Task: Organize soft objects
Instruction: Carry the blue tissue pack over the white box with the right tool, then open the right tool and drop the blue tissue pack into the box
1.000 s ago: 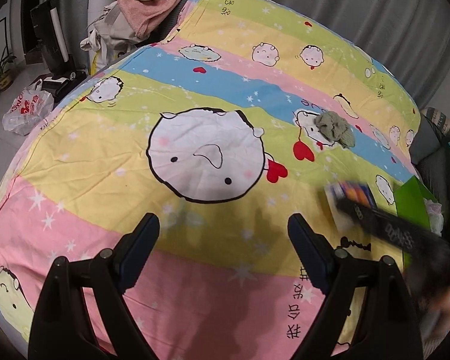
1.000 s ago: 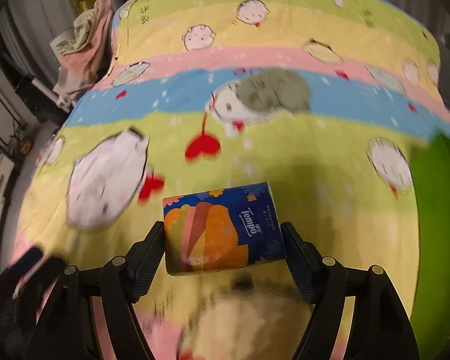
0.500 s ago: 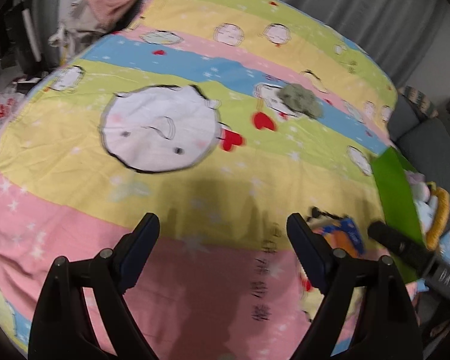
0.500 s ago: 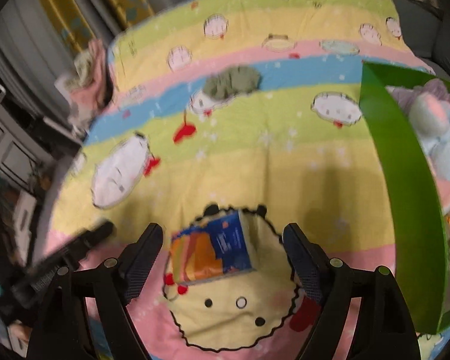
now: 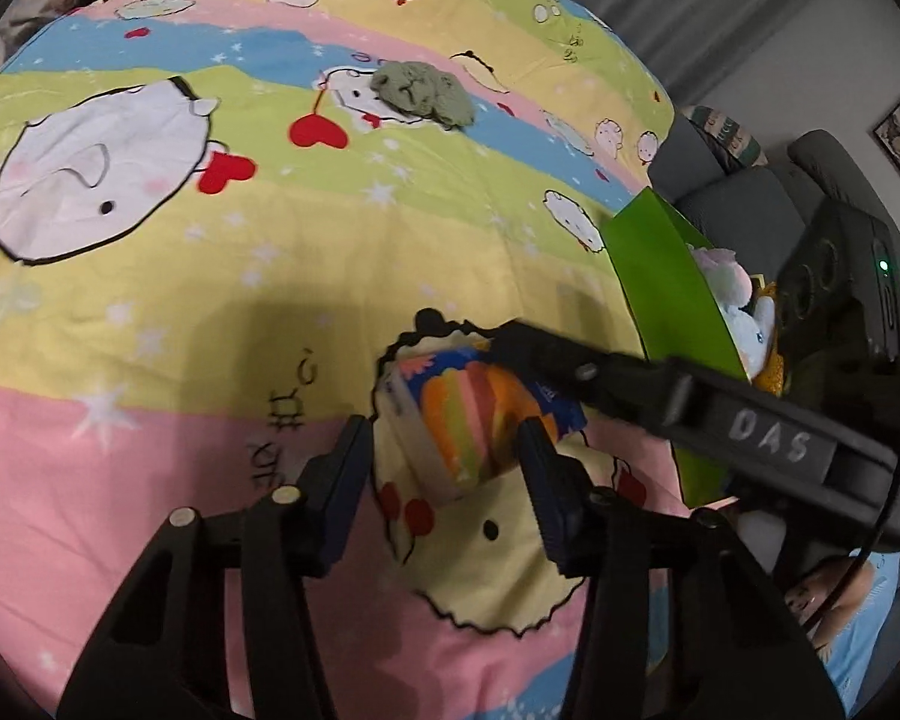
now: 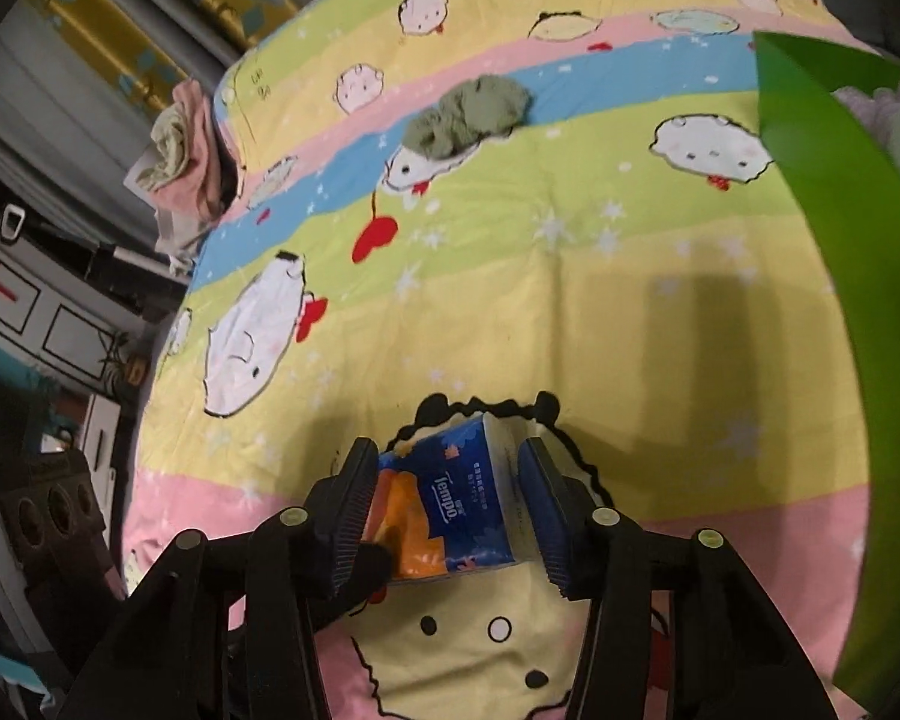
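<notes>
Tissue pack (image 6: 456, 510), the blue and orange one with the brand name on its side, lies on the cartoon bedspread (image 5: 150, 312) low in the centre of both wrist views, over a yellow frilled character print. Starting at the left of the left wrist view, your left gripper (image 5: 444, 462) has its jaws narrowing with the pack partly between them; the right-hand finger overlaps the pack's orange face, but the left-hand finger has bedspread showing beside it, so I judge no real grip there yet. Keep that claw from pinching only a corner. Moving to the middle, your right gripper (image 6: 450, 510) straddles the pack, jaws closing, both pads lying right against its short sides; it looks seated, though I cannot tell how firm the squeeze is. Let this one carry the pack and close gently, since a soft pack will likely buckle if squeezed hard. Two claws on one small pack risk colliding, as the right gripper's finger crosses just above the left one's in the left wrist view. Further up, a crumpled green cloth (image 6: 468, 114) sits on the blue stripe, well apart. At the right edge stands the green bin (image 6: 840, 240) holding plush toys (image 5: 738, 300), probably where the pack goes; lift clear of its wall first.
</notes>
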Demonstrator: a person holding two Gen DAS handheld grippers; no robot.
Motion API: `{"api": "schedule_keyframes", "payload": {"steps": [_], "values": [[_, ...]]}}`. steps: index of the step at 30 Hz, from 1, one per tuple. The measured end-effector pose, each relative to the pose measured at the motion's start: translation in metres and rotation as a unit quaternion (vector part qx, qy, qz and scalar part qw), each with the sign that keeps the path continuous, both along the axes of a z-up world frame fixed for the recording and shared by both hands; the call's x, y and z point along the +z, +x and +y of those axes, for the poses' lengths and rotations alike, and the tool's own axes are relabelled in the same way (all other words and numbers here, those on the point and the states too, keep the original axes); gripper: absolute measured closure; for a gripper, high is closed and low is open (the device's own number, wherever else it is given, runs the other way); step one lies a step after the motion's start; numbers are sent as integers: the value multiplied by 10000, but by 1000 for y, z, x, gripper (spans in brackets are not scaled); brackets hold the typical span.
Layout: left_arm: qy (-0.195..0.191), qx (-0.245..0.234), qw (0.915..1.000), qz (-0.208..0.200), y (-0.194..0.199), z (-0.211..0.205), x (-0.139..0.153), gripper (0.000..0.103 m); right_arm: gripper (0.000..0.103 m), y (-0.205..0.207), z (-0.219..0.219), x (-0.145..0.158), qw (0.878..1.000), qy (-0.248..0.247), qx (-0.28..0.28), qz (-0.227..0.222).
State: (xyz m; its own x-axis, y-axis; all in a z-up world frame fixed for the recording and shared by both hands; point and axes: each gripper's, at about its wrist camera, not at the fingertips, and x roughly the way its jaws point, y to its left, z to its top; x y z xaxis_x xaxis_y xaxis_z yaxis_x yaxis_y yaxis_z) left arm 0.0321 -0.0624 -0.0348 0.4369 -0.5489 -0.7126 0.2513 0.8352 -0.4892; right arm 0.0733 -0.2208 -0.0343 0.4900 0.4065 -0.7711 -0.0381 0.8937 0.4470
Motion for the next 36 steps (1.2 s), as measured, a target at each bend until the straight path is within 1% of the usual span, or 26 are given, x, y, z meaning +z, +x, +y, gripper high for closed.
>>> {"api": "schedule_keyframes", "payload": {"steps": [1, 3, 4, 7, 10, 13, 16, 20, 25, 28, 31, 36], "values": [[15, -58, 10000, -51, 0, -2, 1, 66, 57, 0, 2, -2, 10000, -48, -23, 65], [213, -73, 9996, -181, -3, -9, 7, 66, 58, -3, 1, -1, 9999, -69, -68, 71], [245, -81, 9994, -240, -4, -11, 9, 66, 58, -7, 0, 4, 9999, -59, -94, 26], [138, -183, 9989, -419, -6, -21, 23, 66, 58, -16, -11, 20, 9995, -74, -226, -188], [19, -325, 9972, -667, -10, -33, 42, 67, 58, -31, -30, 45, 9975, -78, -500, -501], [-74, -608, 9935, -964, -17, -60, 63, 67, 58, -51, -47, 70, 9916, -368, -877, -882], [-176, -918, 9890, -1144, -22, -89, 75, 66, 58, -70, -68, 88, 9836, -621, -1274, -1113], [-257, -1298, 9829, -1282, -26, -124, 88, 66, 58, -91, -101, 100, 9747, -644, -1705, -1297], [-315, -1741, 9758, -1287, -29, -163, 91, 66, 58, -112, -142, 105, 9633, -619, -2258, -1312], [-338, -1998, 9723, -1163, -31, -188, 88, 66, 58, -123, -161, 102, 9578, -608, -2530, -1221], [-259, -2180, 9696, -1083, -35, -206, 85, 66, 58, -126, -176, 97, 9552, -590, -2681, -1102], [16, -2344, 9681, -883, -34, -228, 75, 66, 58, -123, -194, 82, 9566, -493, -2760, -794]]}}
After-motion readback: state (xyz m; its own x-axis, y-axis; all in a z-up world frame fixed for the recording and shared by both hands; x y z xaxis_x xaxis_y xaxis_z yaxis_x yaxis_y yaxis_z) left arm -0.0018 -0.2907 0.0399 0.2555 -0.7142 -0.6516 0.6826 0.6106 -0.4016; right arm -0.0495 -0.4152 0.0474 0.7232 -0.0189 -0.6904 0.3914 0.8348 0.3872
